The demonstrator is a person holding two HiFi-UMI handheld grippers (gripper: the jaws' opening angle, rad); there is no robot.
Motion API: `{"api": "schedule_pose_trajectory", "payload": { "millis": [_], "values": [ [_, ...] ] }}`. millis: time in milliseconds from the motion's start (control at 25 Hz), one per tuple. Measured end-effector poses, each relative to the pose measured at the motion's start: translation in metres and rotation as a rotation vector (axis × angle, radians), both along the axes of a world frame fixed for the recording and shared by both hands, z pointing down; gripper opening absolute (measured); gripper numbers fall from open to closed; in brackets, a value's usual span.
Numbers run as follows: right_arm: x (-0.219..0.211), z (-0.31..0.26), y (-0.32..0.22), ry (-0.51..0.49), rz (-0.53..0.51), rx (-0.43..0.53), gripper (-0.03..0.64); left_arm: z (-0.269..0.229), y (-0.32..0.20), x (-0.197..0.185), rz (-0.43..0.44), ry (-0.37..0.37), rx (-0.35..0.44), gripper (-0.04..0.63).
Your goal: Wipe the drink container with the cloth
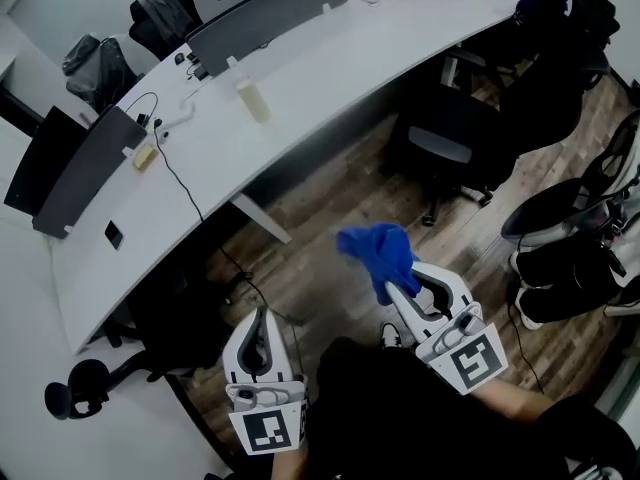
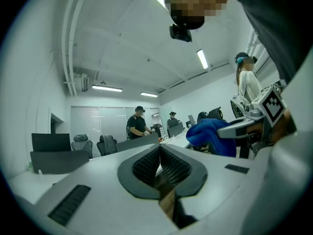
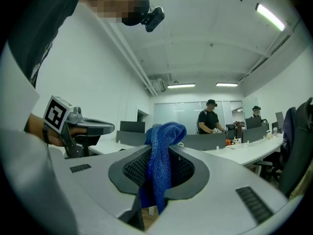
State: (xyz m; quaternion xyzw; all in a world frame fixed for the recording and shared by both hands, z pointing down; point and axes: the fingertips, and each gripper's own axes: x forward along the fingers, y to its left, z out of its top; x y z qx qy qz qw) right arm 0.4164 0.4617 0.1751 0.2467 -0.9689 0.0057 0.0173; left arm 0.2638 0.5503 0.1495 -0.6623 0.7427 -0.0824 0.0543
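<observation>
The drink container (image 1: 250, 98), a pale bottle, stands upright on the long white desk (image 1: 330, 58), far ahead of both grippers. The blue cloth (image 1: 380, 251) is bunched up and pinched between my right gripper's (image 1: 400, 286) jaws, held up over the wooden floor. In the right gripper view the cloth (image 3: 161, 160) hangs over and through the closed jaws of that gripper (image 3: 159, 153). My left gripper (image 1: 262, 310) is low at the left, shut and empty; its pads (image 2: 146, 165) meet with nothing between them. From the left gripper view the cloth (image 2: 208, 133) shows at the right.
Grey divider panels (image 1: 265, 18) and cables (image 1: 175, 168) are on the desk. Black office chairs (image 1: 450, 138) stand at the right, another chair (image 1: 85, 383) at the lower left. Bags (image 1: 100, 63) lie behind the desk. People (image 3: 210, 116) stand at desks far back.
</observation>
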Motion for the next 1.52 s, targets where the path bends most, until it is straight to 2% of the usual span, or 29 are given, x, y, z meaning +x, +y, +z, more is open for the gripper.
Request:
{"api": "schedule_pose_trajectory", "payload": {
  "millis": [280, 480, 880, 1120, 1520],
  "values": [
    [0.004, 0.018, -0.027, 0.040, 0.001, -0.002, 0.071, 0.019, -0.003, -0.014, -0.055, 0.004, -0.059, 0.003],
    [-0.011, 0.027, -0.044, 0.065, 0.013, -0.002, 0.072, 0.025, -0.022, -0.032, -0.042, 0.017, -0.047, 0.003],
    [-0.087, 0.033, -0.094, 0.097, 0.000, 0.002, 0.071, 0.024, -0.082, -0.102, -0.010, 0.042, -0.020, 0.003],
    [-0.139, 0.023, -0.125, 0.086, 0.009, 0.013, 0.071, 0.024, -0.123, -0.147, 0.025, 0.041, -0.035, 0.003],
    [-0.198, 0.023, -0.167, 0.094, 0.086, 0.012, 0.071, 0.025, -0.178, -0.209, 0.116, 0.046, -0.010, 0.003]
  ]
}}
